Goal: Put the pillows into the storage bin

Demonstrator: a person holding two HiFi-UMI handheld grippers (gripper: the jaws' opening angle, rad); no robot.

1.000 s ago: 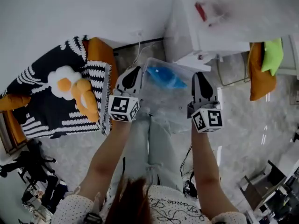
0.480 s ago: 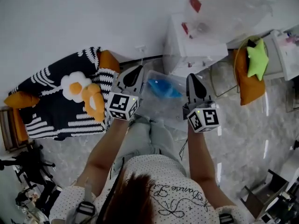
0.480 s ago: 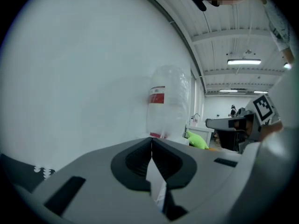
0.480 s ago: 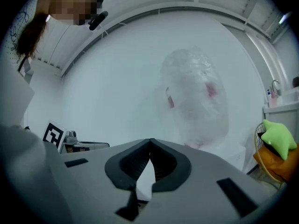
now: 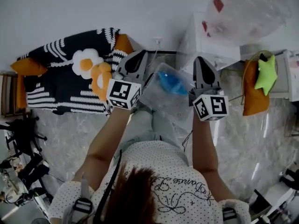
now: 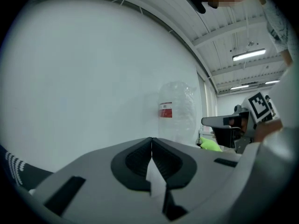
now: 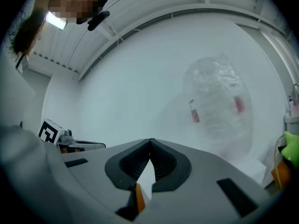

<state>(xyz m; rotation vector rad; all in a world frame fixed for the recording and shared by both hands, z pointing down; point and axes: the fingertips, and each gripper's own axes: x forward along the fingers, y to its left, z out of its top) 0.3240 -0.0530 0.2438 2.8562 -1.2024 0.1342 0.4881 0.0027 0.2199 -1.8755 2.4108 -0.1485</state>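
Two claws, both mine, both clenched tip to tip with nothing between the jaws: the left claw [image 5: 138, 56] is just left of the bin [image 5: 159, 101], the right claw [image 5: 202, 63] just right of it. The clear bin lies between them with a blue thing [image 5: 172, 83] inside. Left of the bin, pillows rest on a striped throw [image 5: 46, 87]: an orange pillow [image 5: 100, 80] nearest, an egg pillow [image 5: 86, 62] just beyond. Well right of the bin, another orange pillow [image 5: 251, 97] carries a green star [image 5: 265, 71]. Beyond the bin stand a white cabinet [image 5: 205, 43] and a clear bag [image 5: 247, 8].
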